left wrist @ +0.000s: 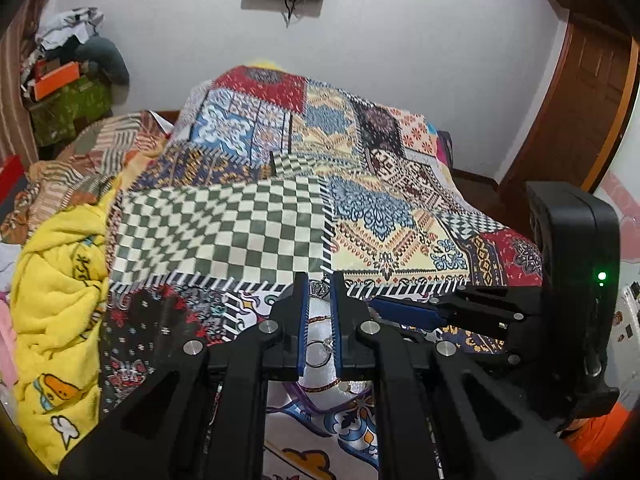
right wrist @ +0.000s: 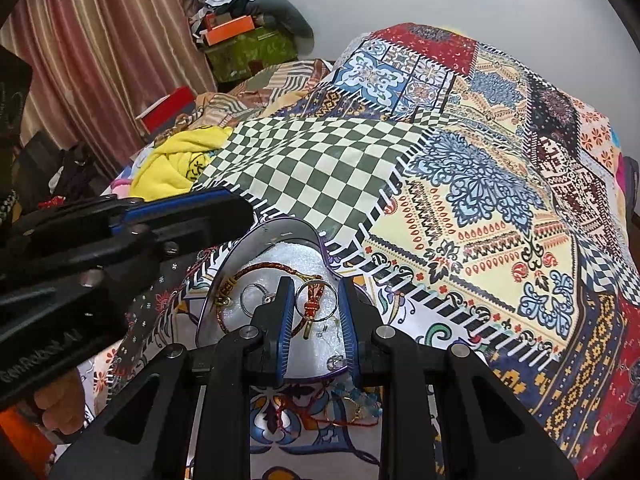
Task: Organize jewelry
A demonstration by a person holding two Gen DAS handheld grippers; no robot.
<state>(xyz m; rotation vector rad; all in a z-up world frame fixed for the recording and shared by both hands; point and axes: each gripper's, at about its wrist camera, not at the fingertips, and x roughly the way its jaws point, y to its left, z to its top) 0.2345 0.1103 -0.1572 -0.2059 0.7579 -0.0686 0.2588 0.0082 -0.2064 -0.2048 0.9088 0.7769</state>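
The right tool [right wrist: 315, 300] points down over the clear purple-edged tray [right wrist: 280, 236] on the patchwork quilt [right wrist: 500, 200], fingers apart either side of a metal ring [right wrist: 316, 300] without gripping it. The left tool [left wrist: 319, 300] stands beside it, its blue ribbed pads [left wrist: 303, 320] narrowly apart. A braided red cord bracelet [right wrist: 256, 270] and smaller ring [right wrist: 253, 298] lie on the tray's white foam.

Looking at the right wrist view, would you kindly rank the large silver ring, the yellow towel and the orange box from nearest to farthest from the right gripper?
1. Large silver ring, between the right gripper fingers.
2. Yellow towel, left, mid-bed.
3. Orange box, far left by the wall.
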